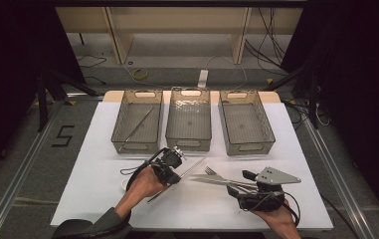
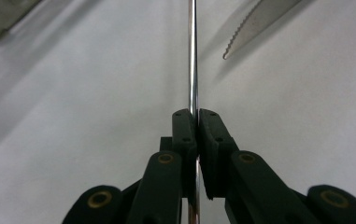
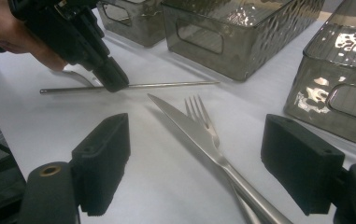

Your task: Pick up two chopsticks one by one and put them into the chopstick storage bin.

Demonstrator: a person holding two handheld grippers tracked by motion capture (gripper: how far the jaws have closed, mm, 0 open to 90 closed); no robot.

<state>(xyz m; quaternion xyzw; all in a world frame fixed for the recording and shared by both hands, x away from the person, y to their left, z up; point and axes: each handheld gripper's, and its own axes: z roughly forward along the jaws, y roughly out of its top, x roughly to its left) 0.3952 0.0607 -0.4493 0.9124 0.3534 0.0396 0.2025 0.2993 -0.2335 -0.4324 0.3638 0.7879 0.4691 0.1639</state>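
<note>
The left claw (image 2: 196,122) is clenched on a thin metal rod (image 2: 192,56), which is pinched between the two black pads and lies flat on the white bench (image 1: 92,184), in front of the middle bin. In the right gripper view the same rod (image 3: 166,85) is seen held close to its one end. The right claw (image 3: 199,163) is released, its pads standing wide apart, and nothing is gripped by it; a knife (image 3: 189,128) and a fork (image 3: 203,116) are seen lying between the pads, crossed over each other. Their handles are cut off at the bottom edge of this view. A pale object behind the left claw is partly hidden and cannot be identified. Three transparent grey bins are placed in a row at the far side. One thin rod (image 1: 136,128) is kept in the left bin (image 1: 122,107). Nothing can be made out in the middle bin (image 1: 172,112) and the right bin (image 1: 264,117).
</note>
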